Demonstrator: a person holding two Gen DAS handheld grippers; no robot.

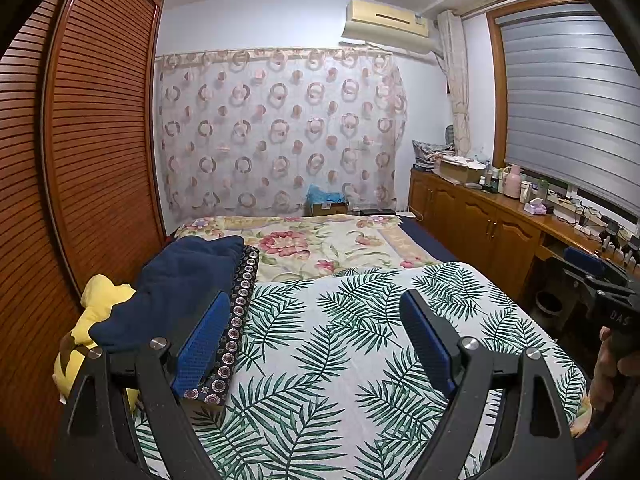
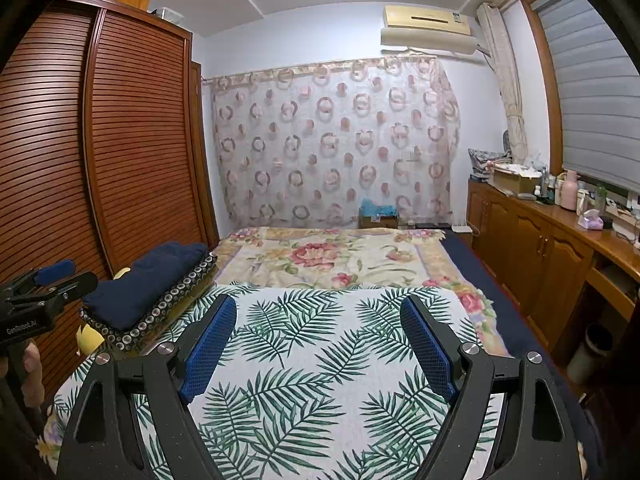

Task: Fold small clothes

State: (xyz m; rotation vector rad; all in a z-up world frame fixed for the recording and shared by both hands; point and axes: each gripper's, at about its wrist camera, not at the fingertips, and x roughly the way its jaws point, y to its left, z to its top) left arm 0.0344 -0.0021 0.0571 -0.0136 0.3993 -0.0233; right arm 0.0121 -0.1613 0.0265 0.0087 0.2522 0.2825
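Observation:
A folded navy garment lies on a folded dark cloth with round patterns at the bed's left edge, with a yellow garment beside it. The pile also shows in the right wrist view: navy garment, patterned cloth. My left gripper is open and empty above the palm-leaf sheet, just right of the pile. My right gripper is open and empty over the same sheet. Each gripper shows at the other view's edge: the right one, the left one.
A slatted wooden wardrobe stands close on the left. A floral blanket covers the far bed. A wooden cabinet run with bottles and boxes lines the right wall. A small bin stands on the floor by it.

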